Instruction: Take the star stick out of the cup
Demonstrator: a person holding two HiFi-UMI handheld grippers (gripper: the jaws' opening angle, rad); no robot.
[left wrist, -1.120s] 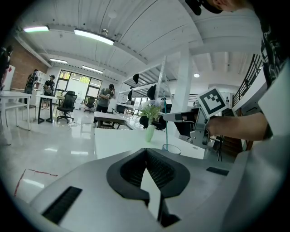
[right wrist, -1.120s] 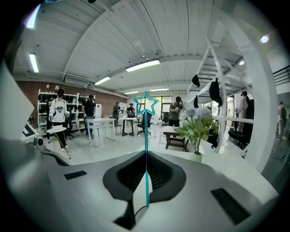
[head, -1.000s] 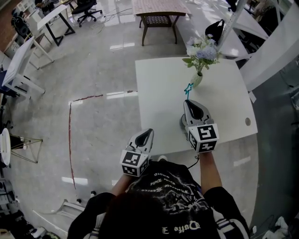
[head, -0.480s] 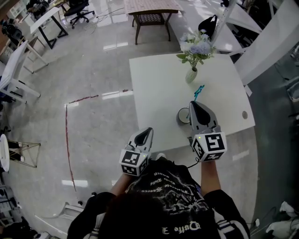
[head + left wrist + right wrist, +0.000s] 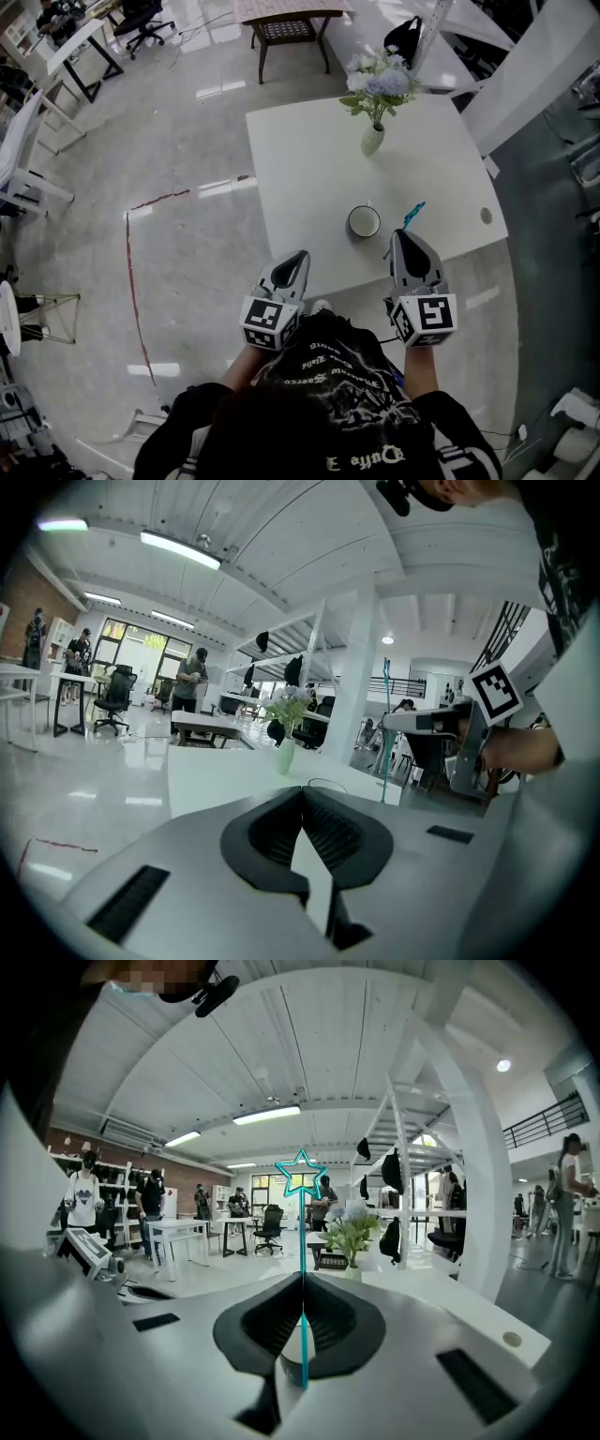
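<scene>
My right gripper (image 5: 402,236) is shut on the thin teal star stick (image 5: 412,213), held over the table's front right edge. In the right gripper view the stick (image 5: 303,1241) stands upright between the closed jaws (image 5: 302,1279), its star outline on top. The white cup (image 5: 364,222) stands on the white table (image 5: 300,169), left of the stick and apart from it. My left gripper (image 5: 296,259) hangs shut and empty off the table's front edge, left of the cup. Its closed jaws (image 5: 302,794) point toward the cup rim (image 5: 323,785).
A pale green vase (image 5: 372,140) with white and blue flowers stands behind the cup. The table top has a small round hole (image 5: 486,216) near its right edge. A wooden bench (image 5: 286,23), desks and office chairs stand further back on the glossy floor.
My right gripper has drawn back toward me and to the right, carrying the star stick away from the cup. The cup now shows uncovered. The left gripper has kept its place.
</scene>
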